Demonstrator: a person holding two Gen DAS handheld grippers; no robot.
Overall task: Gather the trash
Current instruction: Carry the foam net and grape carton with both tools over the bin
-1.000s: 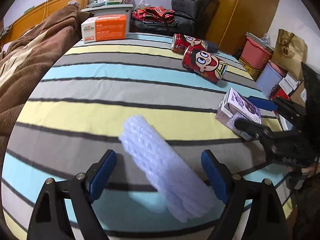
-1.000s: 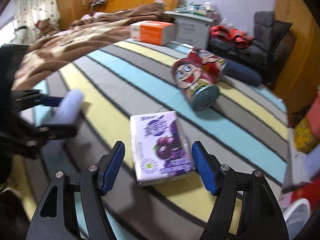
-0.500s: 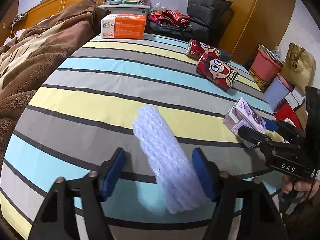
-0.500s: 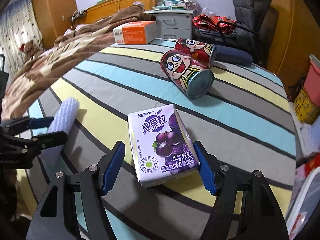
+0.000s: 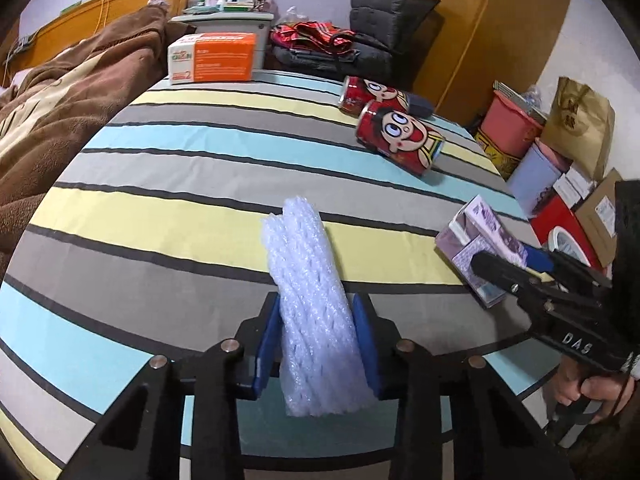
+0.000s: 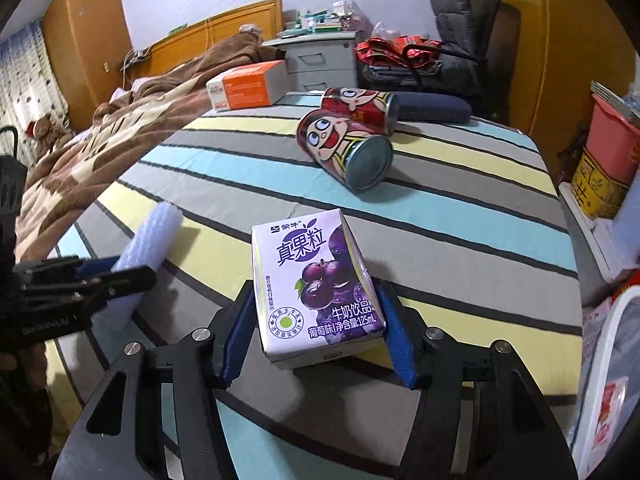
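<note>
Left gripper (image 5: 316, 340) jaws have just closed onto the foam net sleeve (image 5: 312, 300), light and squashy; right gripper (image 6: 316, 336) jaws, closing, bracket the stiff milk carton (image 6: 316, 280) on the bed (image 5: 180, 184), left pad apparently not yet touching.

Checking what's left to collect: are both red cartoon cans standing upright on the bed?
No, both red cans lie on their sides.

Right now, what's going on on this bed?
A person is gathering trash off the striped bedspread with two handheld grippers. The left gripper has been closing and its pads now press the white foam net sleeve. The right gripper has been closing around the purple milk carton, pads at its sides. Two red cans lie untouched.
</note>
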